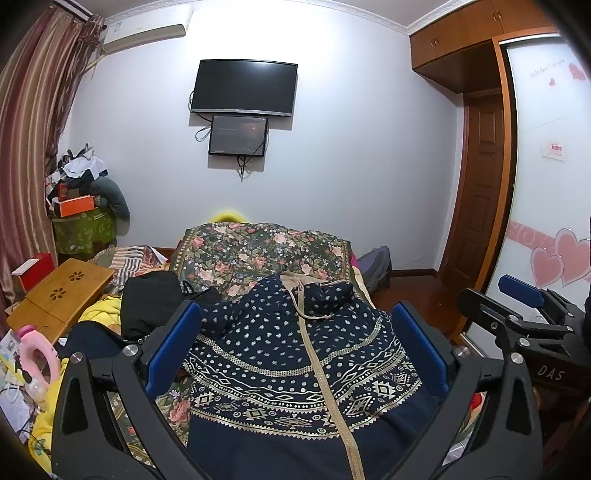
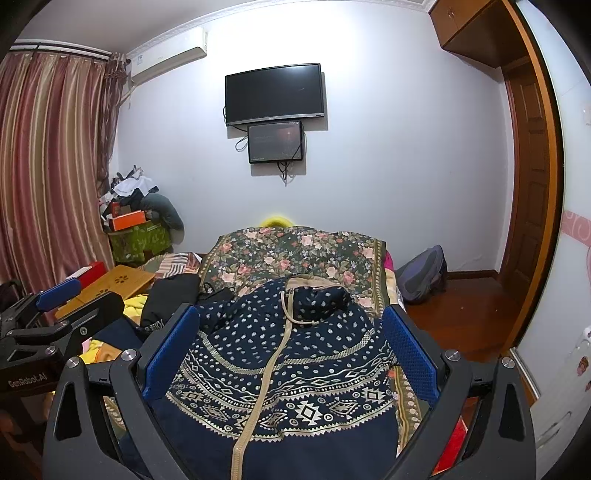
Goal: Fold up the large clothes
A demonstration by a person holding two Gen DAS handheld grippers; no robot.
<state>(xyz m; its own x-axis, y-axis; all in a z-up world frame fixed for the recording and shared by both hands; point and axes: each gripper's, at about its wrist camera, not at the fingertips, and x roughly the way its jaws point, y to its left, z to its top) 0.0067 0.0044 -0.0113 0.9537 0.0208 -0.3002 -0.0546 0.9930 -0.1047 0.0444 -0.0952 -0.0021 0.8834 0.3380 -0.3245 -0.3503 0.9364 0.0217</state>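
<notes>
Hovering with jaws spread, the left hand-held gripper (image 1: 295, 354) and right hand-held gripper (image 2: 291, 354) risk pinching the floral bedspread (image 1: 258, 251) beneath the navy jacket (image 1: 295, 369).

We see a dim room with overexposed glare on the upper wall (image 1: 155, 14), sharp focus throughout, and strong fisheye bending with black corners
</notes>
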